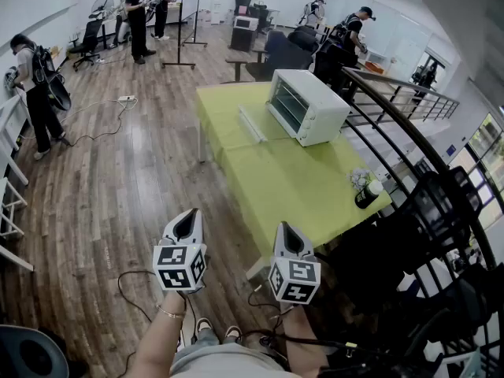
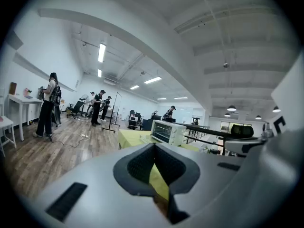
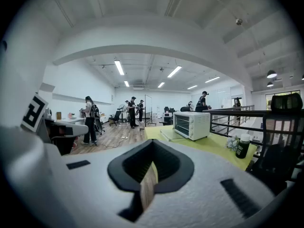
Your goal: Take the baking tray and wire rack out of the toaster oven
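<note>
Approach stage: baking tray and wire rack not yet touched.
Left gripper (image 1: 187, 225) and right gripper (image 1: 290, 239): jaws together, nothing between them, both well short of the green table (image 1: 291, 191). Toaster oven (image 1: 309, 107) stands at the far end, its door (image 1: 253, 123) apparently dropped open. Both items are probably inside, too small to confirm. Next move calls for stepping closer, parting the jaws and reaching into the cavity.

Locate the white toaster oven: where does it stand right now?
In the head view, the toaster oven stands on the far end of the green table, near its right edge beside the black railing.
</note>
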`<state>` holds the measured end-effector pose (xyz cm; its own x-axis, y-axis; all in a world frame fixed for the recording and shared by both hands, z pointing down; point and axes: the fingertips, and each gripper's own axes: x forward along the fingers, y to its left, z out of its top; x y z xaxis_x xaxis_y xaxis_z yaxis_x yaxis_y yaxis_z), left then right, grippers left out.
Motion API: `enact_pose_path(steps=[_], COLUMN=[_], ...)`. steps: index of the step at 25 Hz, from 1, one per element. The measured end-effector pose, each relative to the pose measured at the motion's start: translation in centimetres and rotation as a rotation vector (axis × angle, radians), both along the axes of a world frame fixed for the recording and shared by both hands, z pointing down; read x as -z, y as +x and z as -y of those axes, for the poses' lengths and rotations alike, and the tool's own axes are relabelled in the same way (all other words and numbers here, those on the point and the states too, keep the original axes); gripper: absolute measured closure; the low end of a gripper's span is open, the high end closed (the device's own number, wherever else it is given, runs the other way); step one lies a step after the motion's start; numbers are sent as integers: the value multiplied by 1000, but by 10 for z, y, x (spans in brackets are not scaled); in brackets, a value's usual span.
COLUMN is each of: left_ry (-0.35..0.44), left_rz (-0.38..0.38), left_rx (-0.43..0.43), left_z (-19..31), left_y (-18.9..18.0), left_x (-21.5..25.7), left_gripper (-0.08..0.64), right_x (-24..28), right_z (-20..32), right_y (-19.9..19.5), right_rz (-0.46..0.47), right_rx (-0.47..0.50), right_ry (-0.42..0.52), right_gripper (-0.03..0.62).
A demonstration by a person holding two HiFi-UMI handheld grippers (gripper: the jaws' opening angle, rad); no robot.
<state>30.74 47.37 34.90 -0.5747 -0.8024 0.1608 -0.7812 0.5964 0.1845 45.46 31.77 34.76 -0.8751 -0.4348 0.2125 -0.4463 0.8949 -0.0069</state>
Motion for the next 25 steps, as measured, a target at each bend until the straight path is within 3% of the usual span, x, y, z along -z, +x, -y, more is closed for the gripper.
enact_pose_path(steps=[10, 25], left_ry=[8, -8], left_rz=[-7, -24], left_rx=[17, 20], left_z=[-17, -50], left_y=[-18, -95], left_x=[-1, -15], left_gripper=[555, 555], right_x=[0, -9], right_z=[-13, -23], right_y=[-17, -89], right_rz=[42, 31], right_rx=[15, -37], right_ry=[-63, -95], right_gripper=[591, 591])
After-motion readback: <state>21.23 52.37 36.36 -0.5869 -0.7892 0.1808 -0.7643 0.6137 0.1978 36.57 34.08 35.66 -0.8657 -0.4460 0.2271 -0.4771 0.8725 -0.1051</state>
